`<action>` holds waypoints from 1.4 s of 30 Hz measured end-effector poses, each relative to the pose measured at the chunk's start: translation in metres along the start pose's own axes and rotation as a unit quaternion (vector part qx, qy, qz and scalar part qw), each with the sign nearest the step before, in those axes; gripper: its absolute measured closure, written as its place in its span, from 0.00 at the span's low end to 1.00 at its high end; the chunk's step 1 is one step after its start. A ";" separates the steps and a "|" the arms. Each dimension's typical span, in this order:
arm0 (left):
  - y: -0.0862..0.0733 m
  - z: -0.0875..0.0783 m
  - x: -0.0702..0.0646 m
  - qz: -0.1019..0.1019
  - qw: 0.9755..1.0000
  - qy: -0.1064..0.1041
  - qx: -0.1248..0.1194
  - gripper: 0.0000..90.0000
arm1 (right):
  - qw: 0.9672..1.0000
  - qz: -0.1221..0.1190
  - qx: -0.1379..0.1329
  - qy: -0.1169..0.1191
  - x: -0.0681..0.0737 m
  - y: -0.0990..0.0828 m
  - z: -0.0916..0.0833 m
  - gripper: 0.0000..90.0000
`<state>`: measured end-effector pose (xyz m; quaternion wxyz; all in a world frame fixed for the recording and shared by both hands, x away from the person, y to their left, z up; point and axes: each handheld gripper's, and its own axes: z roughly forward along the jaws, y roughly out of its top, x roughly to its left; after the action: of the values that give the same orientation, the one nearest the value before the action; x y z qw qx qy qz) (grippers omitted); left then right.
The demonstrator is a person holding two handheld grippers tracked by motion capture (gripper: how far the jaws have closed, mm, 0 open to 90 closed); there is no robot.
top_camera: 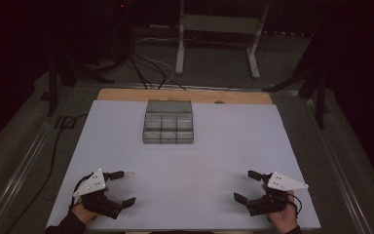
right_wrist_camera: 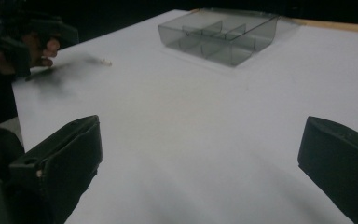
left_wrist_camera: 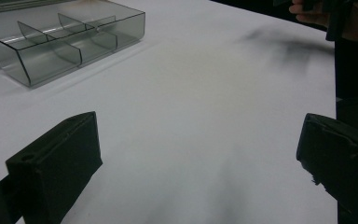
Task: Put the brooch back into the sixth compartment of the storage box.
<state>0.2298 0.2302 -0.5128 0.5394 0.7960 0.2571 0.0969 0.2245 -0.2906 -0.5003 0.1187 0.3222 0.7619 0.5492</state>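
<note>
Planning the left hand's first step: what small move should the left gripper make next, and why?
Probably ease the left gripper forward to the small pale piece lying by its upper jaw. Its jaws stand open and empty, that piece is the only loose thing near it, and the clear divided box sits farther up the table.

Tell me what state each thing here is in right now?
Left gripper: open, holding nothing, low over the table.
Right gripper: open, holding nothing.
Box: clear, lid up, compartments look empty.
Small white piece: lying loose on the table, by the left gripper, untouched.
</note>
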 end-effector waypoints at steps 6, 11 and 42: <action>0.000 0.001 0.001 0.003 1.000 0.001 0.004 0.01 | 1.000 0.002 0.001 0.002 -0.001 0.000 0.001 0.00; 0.001 0.000 0.002 0.004 1.000 0.003 0.007 0.01 | 1.000 0.002 0.001 0.001 -0.001 0.000 0.001 0.00; 0.039 -0.007 0.028 0.036 0.998 -0.045 0.013 0.01 | 1.000 -0.001 -0.010 0.005 0.003 0.003 0.000 0.00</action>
<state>0.2621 0.2392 -0.4781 0.5363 0.8151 0.2051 0.0775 0.2236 -0.2888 -0.4967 0.1190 0.3176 0.7570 0.5585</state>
